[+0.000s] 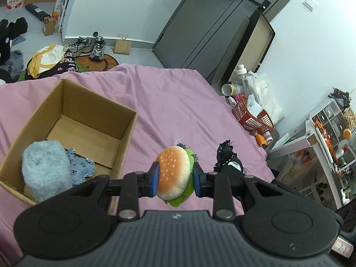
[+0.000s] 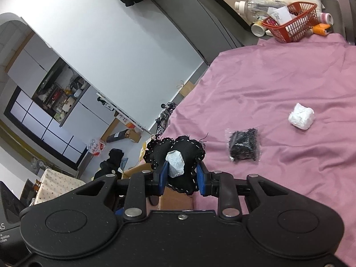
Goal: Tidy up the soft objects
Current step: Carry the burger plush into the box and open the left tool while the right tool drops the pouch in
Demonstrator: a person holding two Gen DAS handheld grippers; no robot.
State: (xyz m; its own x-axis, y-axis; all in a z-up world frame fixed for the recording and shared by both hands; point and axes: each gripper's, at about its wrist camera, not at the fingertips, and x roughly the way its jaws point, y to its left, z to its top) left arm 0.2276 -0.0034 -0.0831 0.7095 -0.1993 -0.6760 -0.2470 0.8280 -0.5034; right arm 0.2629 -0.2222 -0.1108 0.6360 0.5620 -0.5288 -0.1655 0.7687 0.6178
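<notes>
In the left wrist view we see our left gripper (image 1: pixel 175 178) at lower centre, its blue pads clamped on a plush hamburger (image 1: pixel 174 173) held above the pink bedsheet (image 1: pixel 178 102) that fills the middle of the frame. At left a cardboard box (image 1: pixel 93 102) sits open on the sheet, with a fluffy grey-blue roll (image 1: pixel 45 166) and a blue patterned cloth (image 1: pixel 81 166) in its near corner. Just right of the burger a black stitched plush (image 1: pixel 227 158) shows. Beyond the bed, sneakers (image 1: pixel 91 45) and clothes lie on the floor at upper left, a grey door (image 1: pixel 200 22) stands at top centre, and a red basket (image 1: pixel 251 115) sits at the right edge. In the right wrist view our right gripper (image 2: pixel 181 178) grips the black stitched plush (image 2: pixel 187 153), which carries a pale grey patch. The sheet (image 2: pixel 278 77) spreads across the right half, bearing a clear bag of dark bits (image 2: pixel 243 144) and, farther right, a white wad (image 2: pixel 301 115). The red basket (image 2: pixel 293 22) lies at upper right, white walls and cabinets at left.
</notes>
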